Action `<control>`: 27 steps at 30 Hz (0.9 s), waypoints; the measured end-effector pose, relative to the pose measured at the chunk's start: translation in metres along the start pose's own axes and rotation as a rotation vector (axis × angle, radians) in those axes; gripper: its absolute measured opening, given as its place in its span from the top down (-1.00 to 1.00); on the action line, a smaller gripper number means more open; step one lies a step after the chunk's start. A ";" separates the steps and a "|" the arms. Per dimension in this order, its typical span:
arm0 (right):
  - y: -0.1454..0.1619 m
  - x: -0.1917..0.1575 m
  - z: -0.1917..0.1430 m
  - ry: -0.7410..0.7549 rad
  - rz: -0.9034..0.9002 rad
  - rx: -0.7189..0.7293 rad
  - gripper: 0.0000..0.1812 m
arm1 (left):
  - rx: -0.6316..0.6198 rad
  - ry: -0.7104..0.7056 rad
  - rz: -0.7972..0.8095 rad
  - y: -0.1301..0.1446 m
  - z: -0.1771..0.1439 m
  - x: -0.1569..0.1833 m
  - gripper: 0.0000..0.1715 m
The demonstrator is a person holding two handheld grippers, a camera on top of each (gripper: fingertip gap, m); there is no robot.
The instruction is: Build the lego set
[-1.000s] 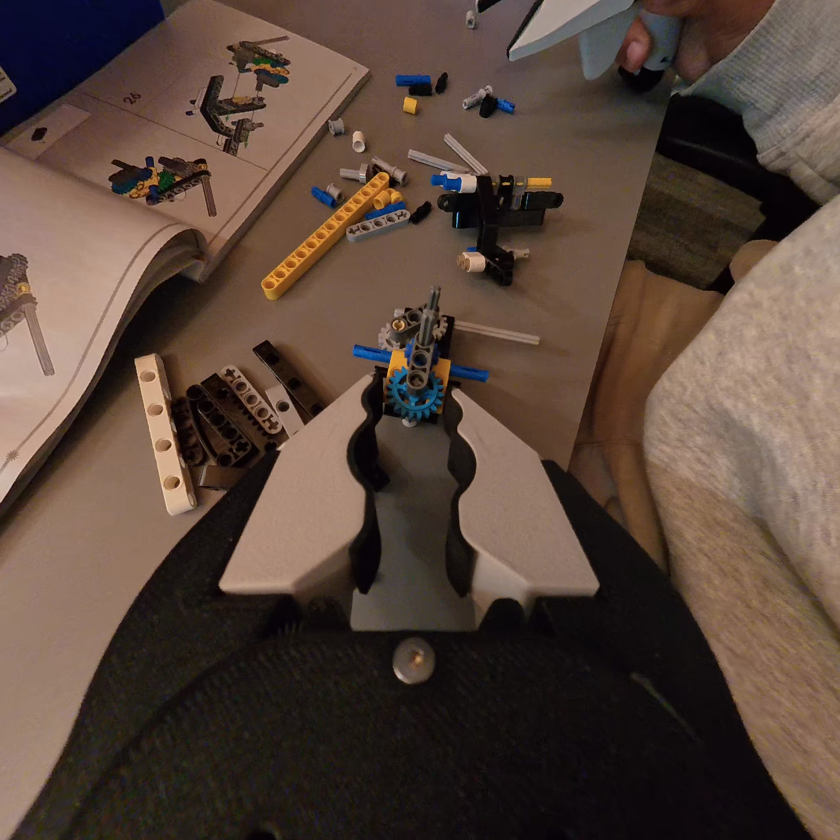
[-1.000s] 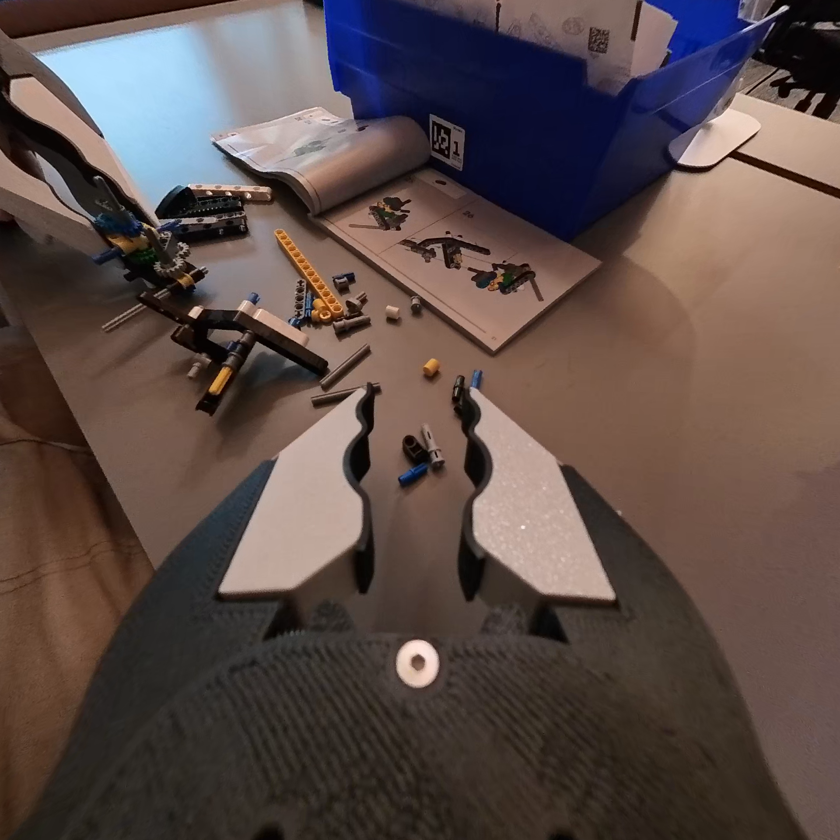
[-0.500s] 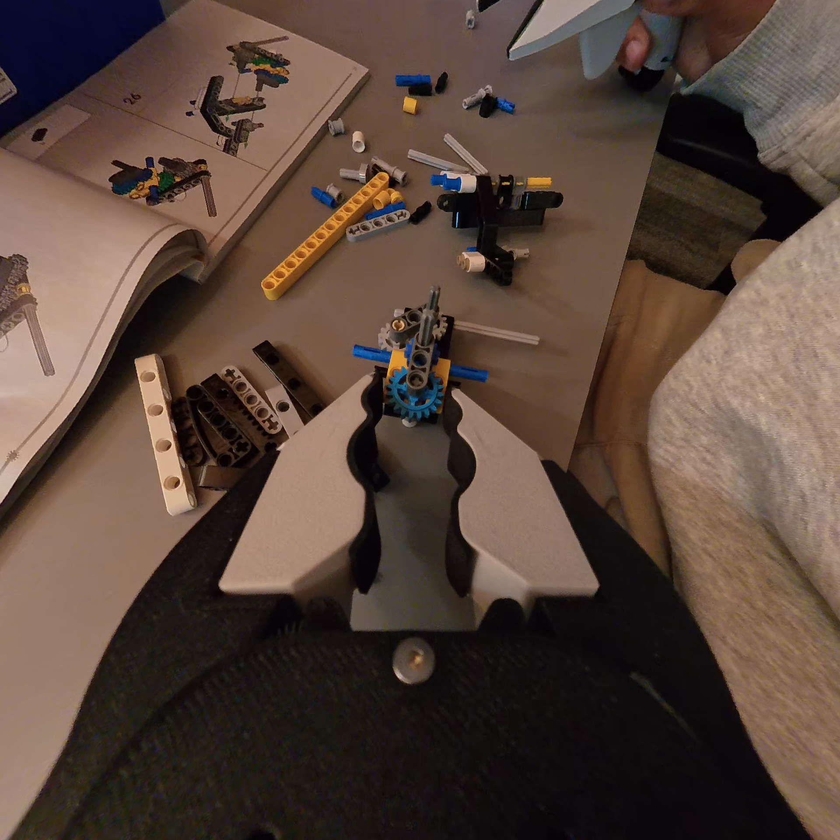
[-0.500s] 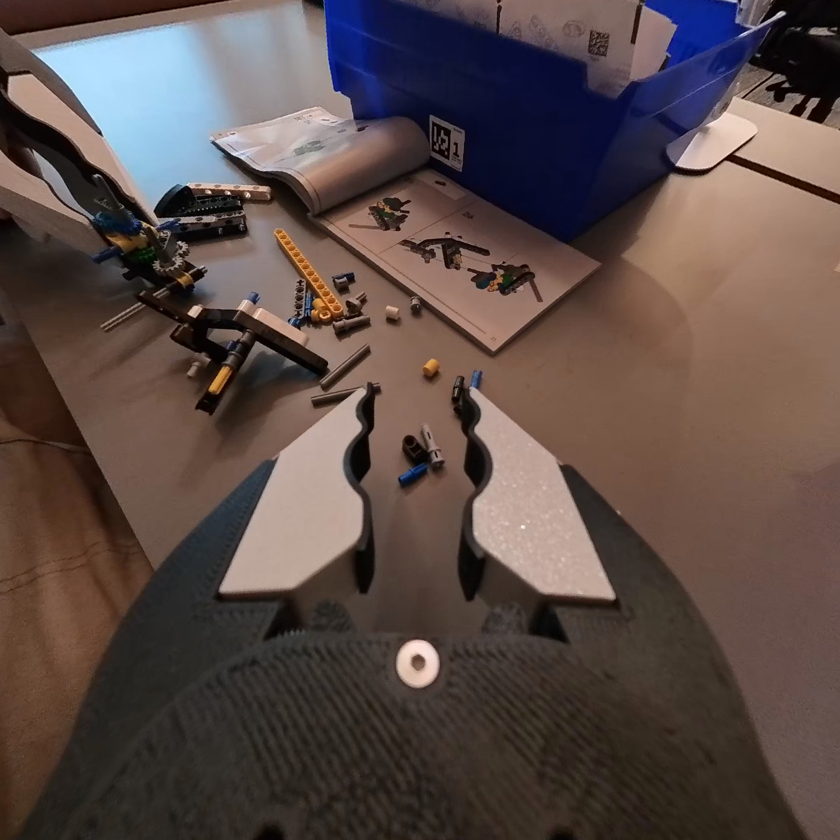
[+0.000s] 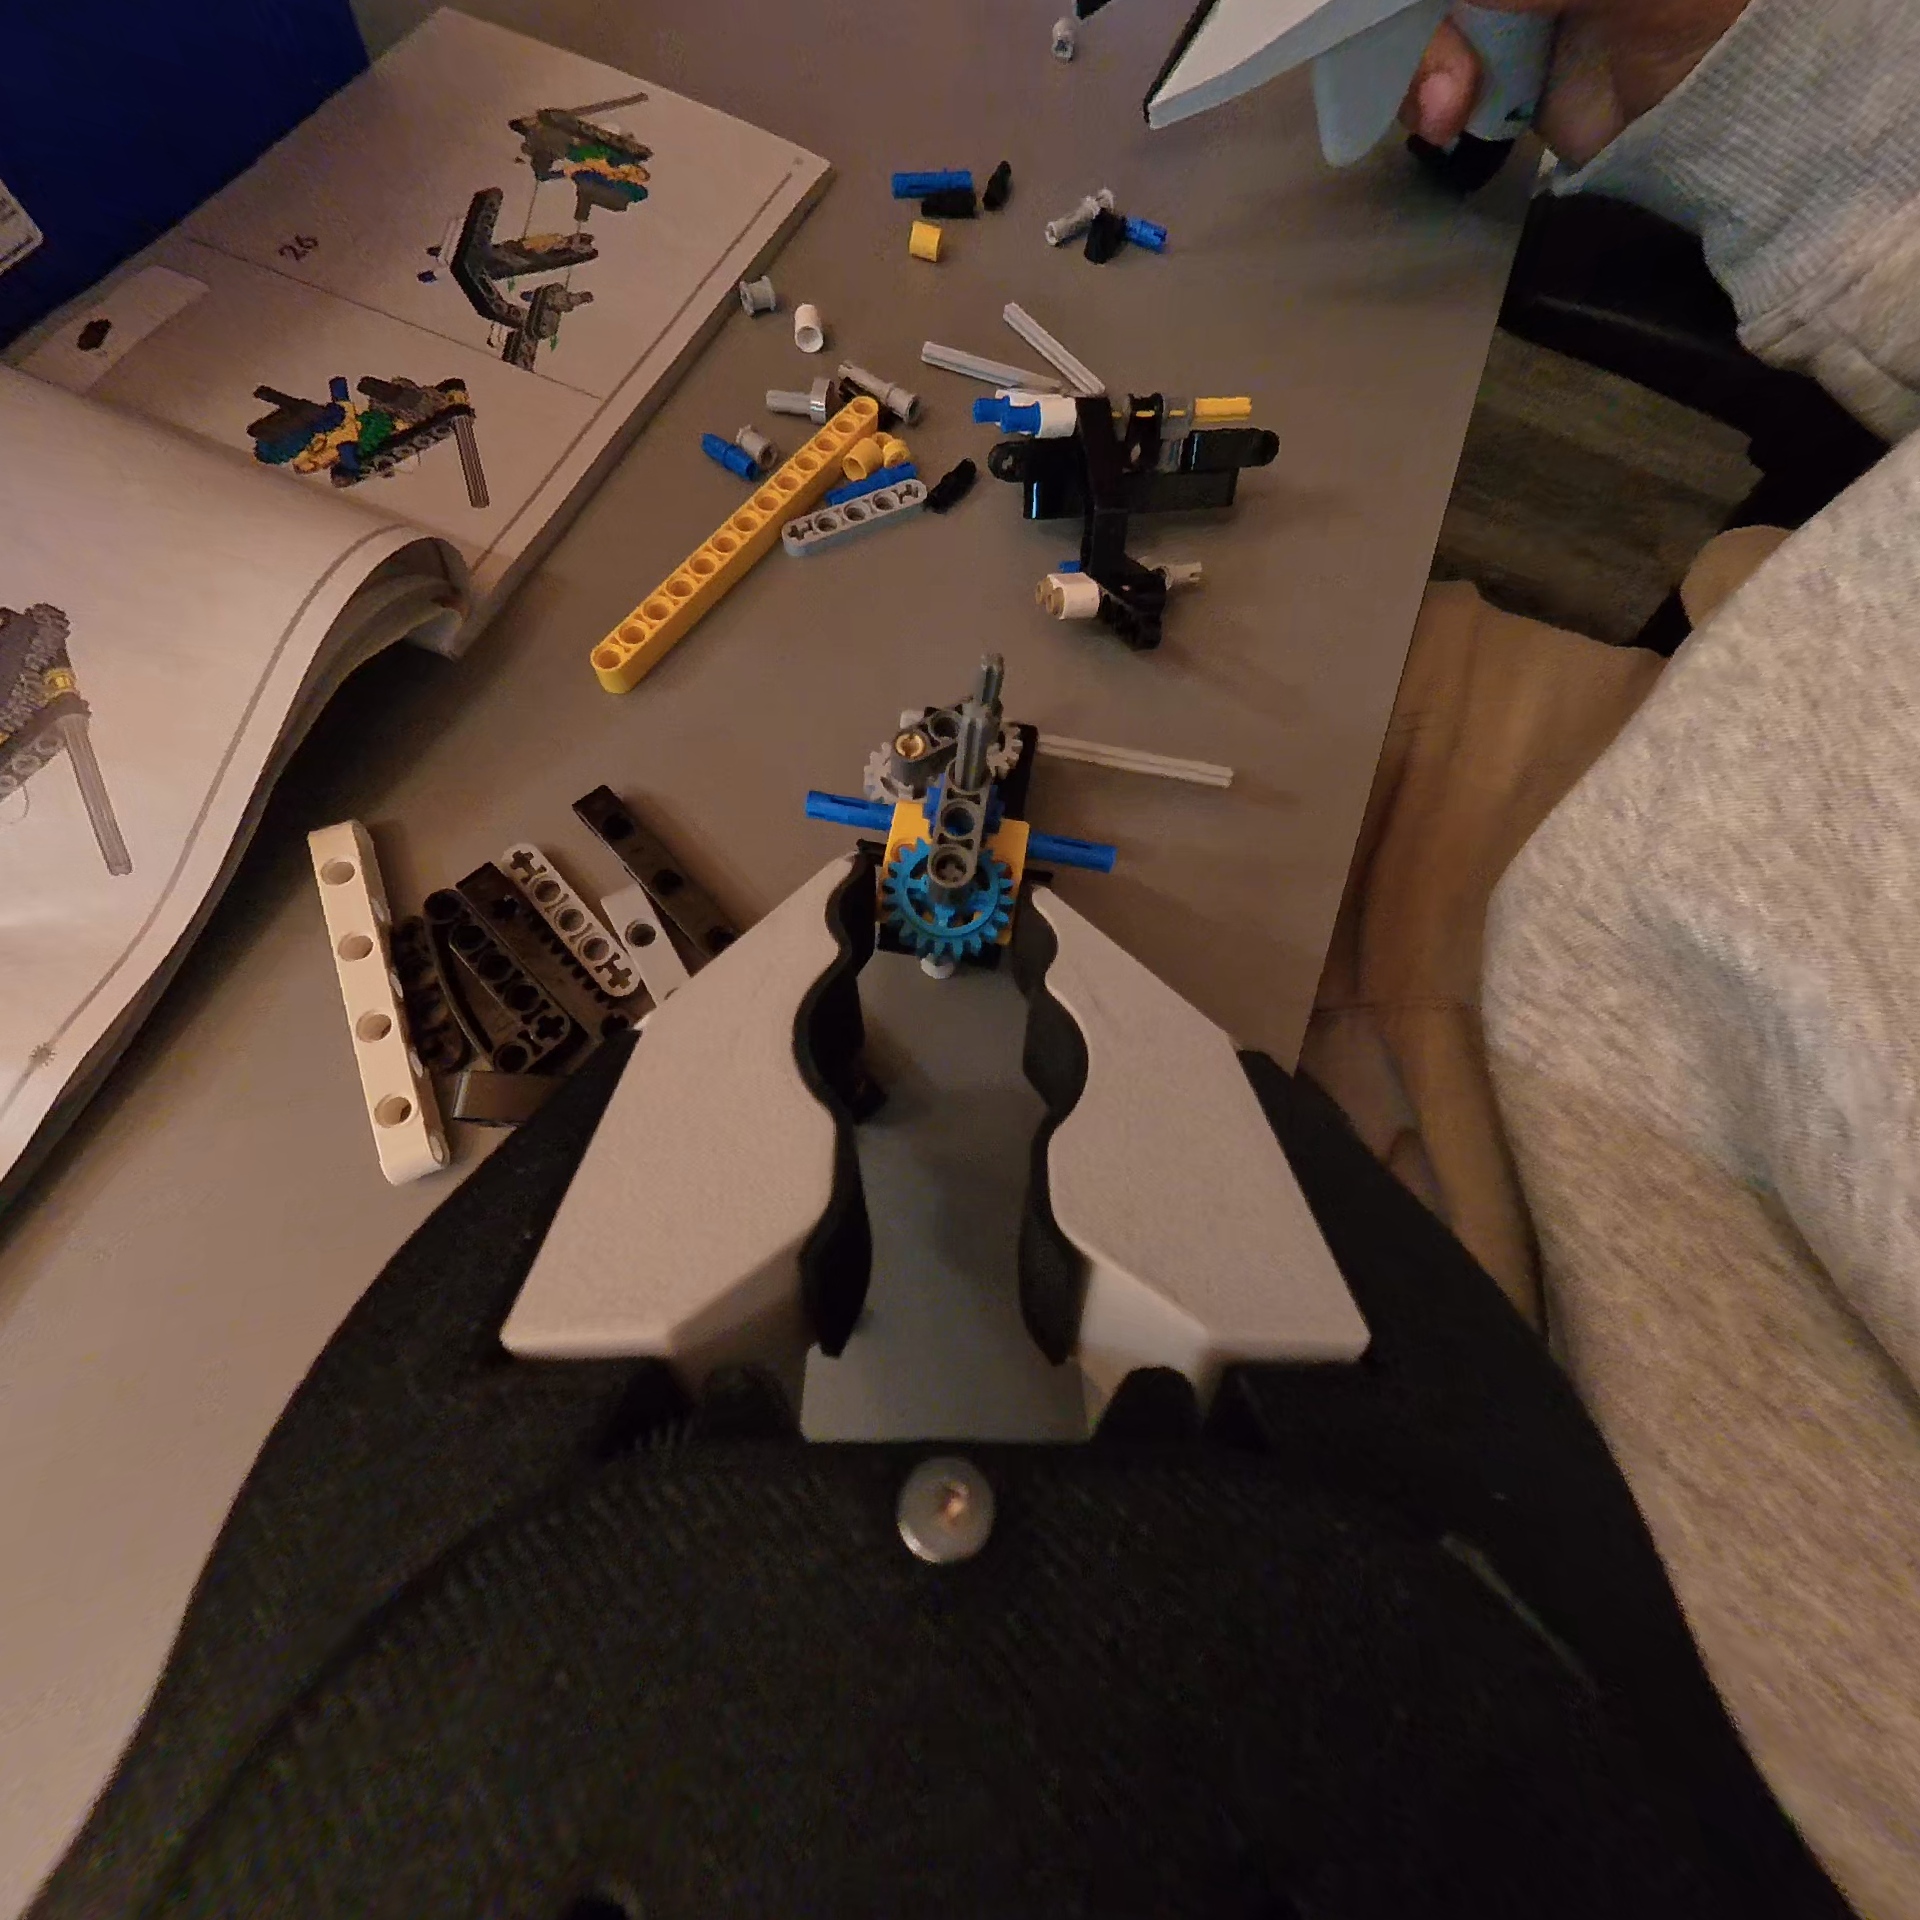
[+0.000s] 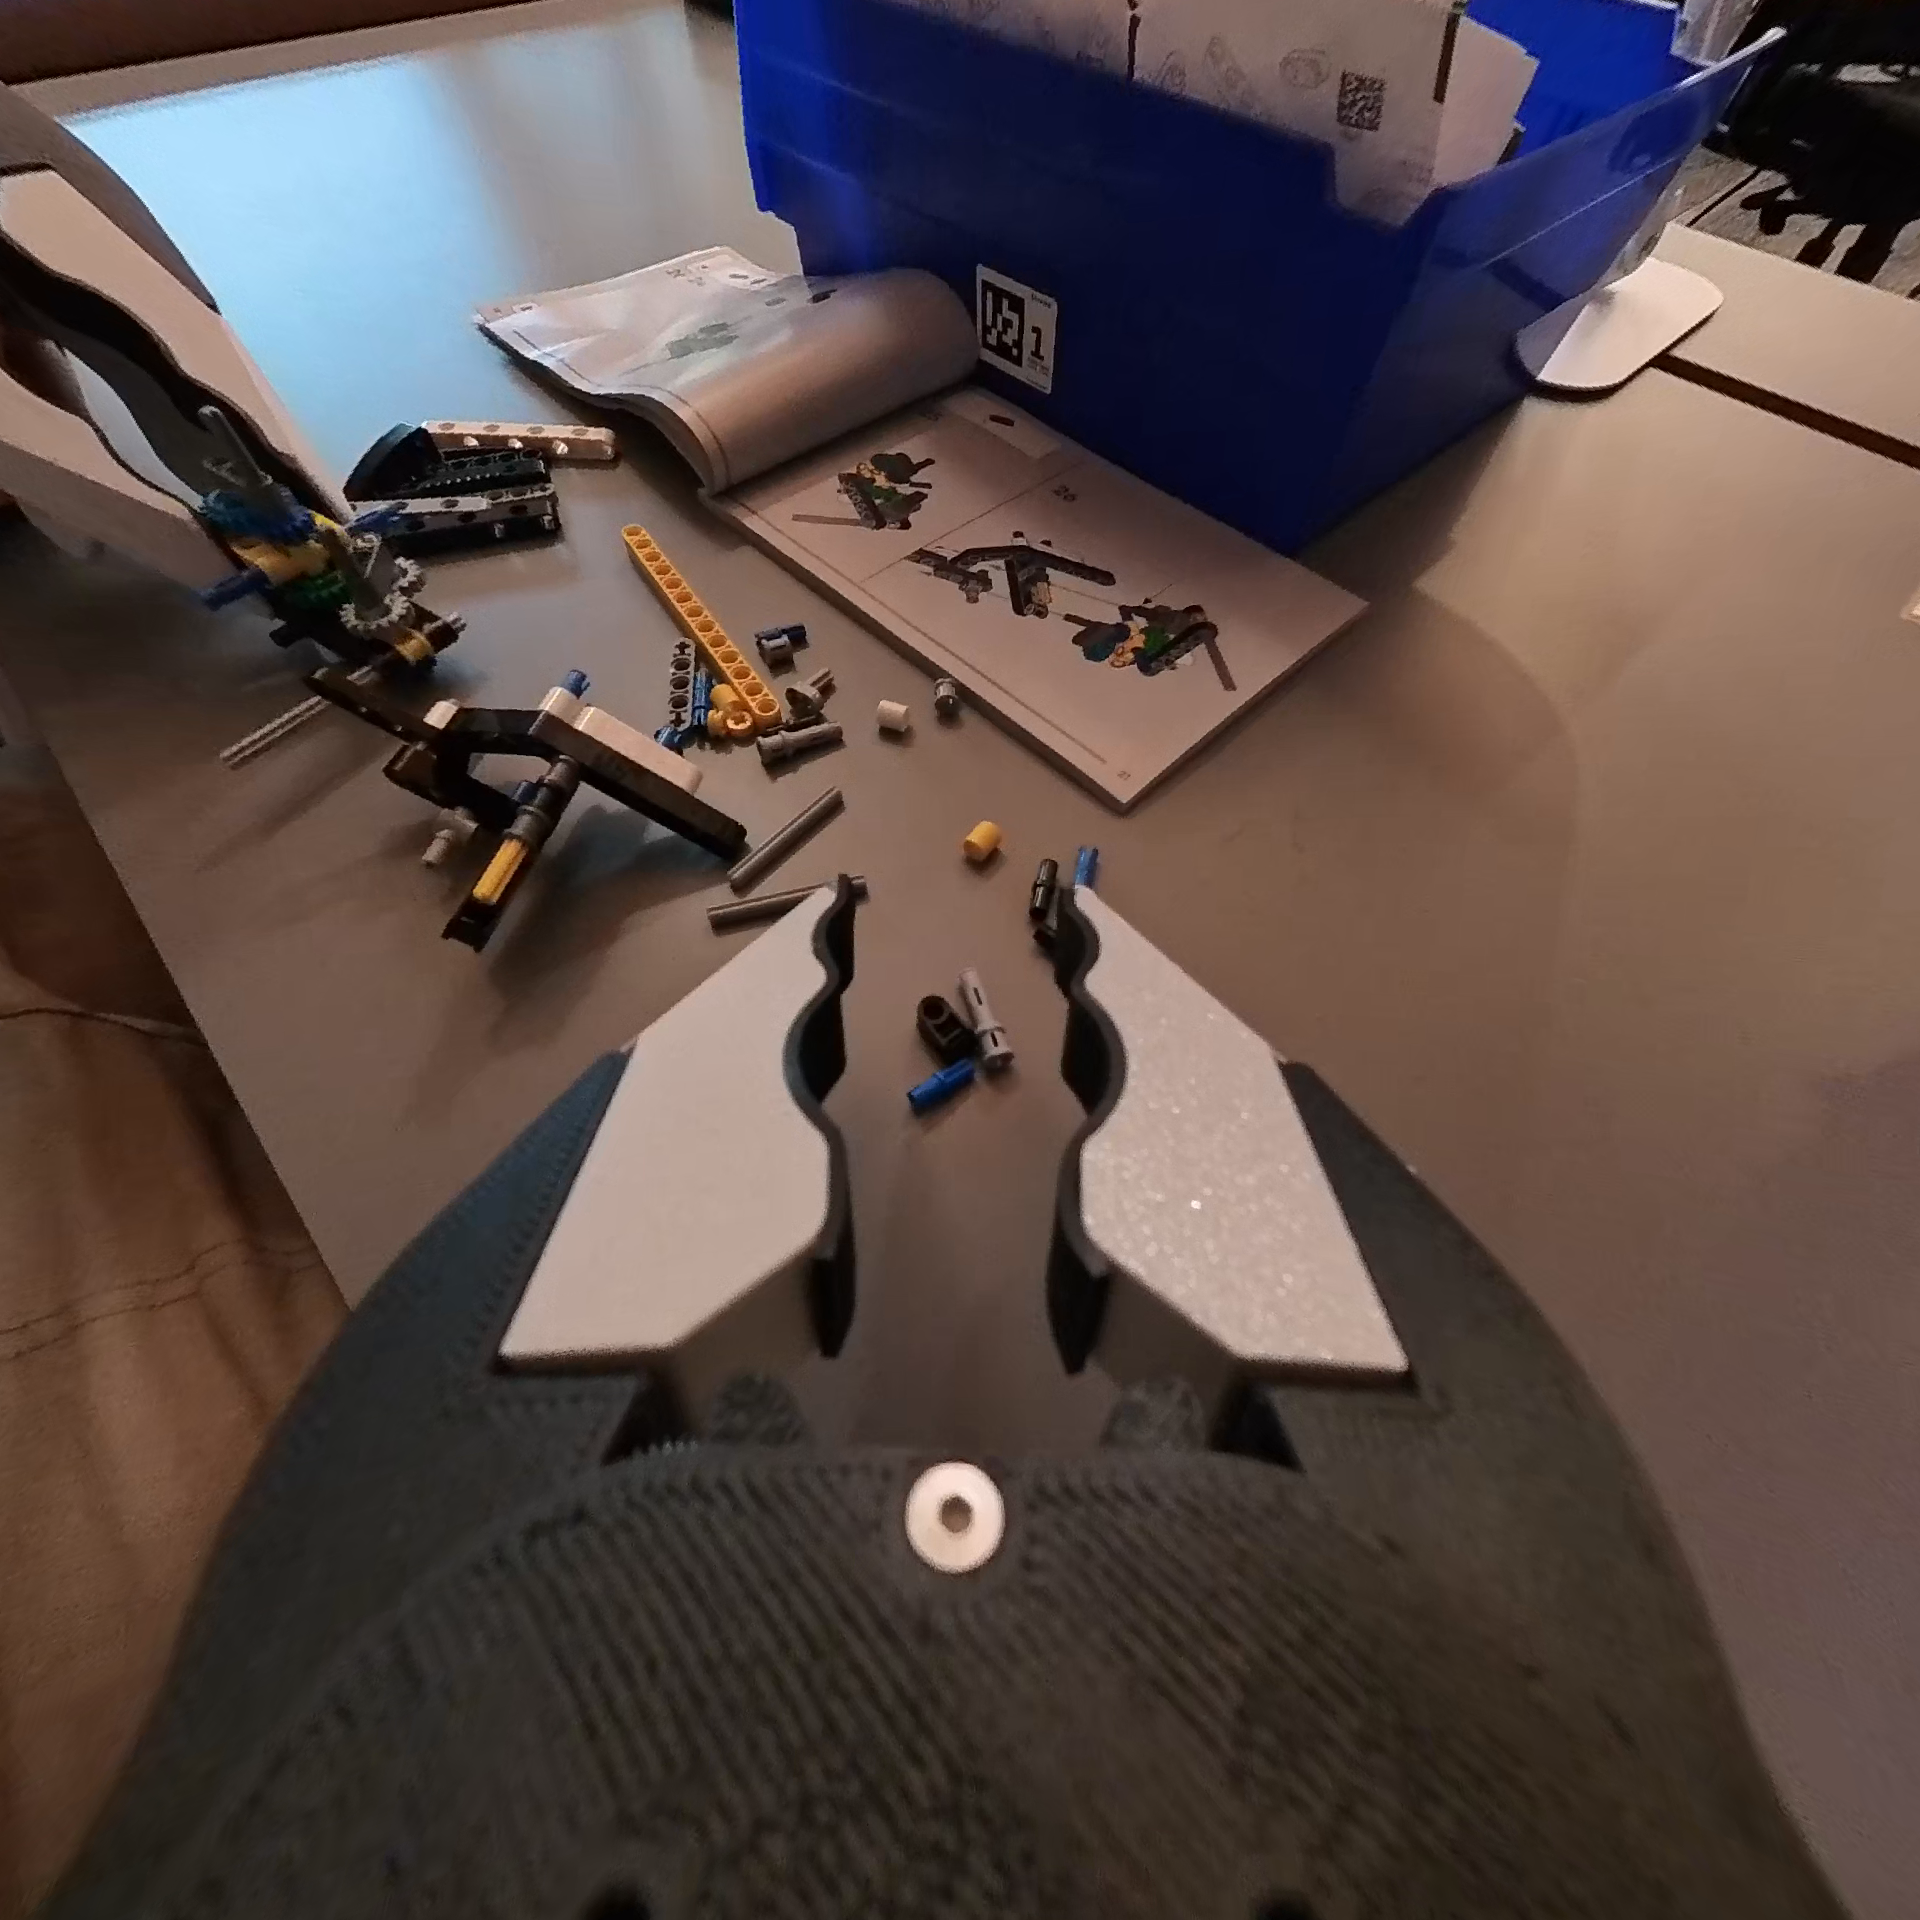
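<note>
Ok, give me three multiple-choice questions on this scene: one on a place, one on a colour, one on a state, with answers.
1. Where does the open instruction booklet lie?
A. against the blue bin
B. on the floor
C. inside the bin

2. What colour is the long holed beam?
A. red
B. yellow
C. green

3. What is the right gripper doing?
A. clamping the beam
B. holding the booklet
C. open over loose pins

A: its spine meets the bin wall. B: plainly yellow. C: jaws apart, empty; the left gripper holds the gear assembly.

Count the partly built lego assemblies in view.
2. The gear assembly gripped in the left gripper; the black assembly lying on the table beyond it, right of the yellow beam. Others may hide among loose parts.
</note>
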State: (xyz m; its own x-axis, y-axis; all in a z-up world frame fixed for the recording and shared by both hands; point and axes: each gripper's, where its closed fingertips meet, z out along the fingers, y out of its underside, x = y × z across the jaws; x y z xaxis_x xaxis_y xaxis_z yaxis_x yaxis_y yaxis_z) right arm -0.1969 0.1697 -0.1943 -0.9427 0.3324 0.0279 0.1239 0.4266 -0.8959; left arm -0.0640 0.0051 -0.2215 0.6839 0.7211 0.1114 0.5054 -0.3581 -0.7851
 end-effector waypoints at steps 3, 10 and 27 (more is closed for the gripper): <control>-0.001 0.002 -0.001 0.007 0.003 0.007 0.59 | 0.023 -0.016 0.014 -0.004 -0.001 -0.002 0.72; -0.055 -0.042 0.004 -0.173 -0.054 0.162 0.49 | -0.007 -0.004 0.030 0.003 -0.004 -0.002 0.72; -0.037 -0.171 0.093 -0.680 -0.420 -0.417 0.34 | 0.006 0.031 0.043 0.005 -0.009 0.003 0.72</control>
State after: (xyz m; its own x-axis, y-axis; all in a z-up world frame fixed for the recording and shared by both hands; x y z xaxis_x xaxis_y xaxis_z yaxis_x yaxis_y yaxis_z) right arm -0.0690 0.0185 -0.2071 -0.8988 -0.4327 -0.0702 -0.2949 0.7154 -0.6334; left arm -0.0550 -0.0002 -0.2197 0.7207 0.6866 0.0960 0.4723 -0.3849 -0.7930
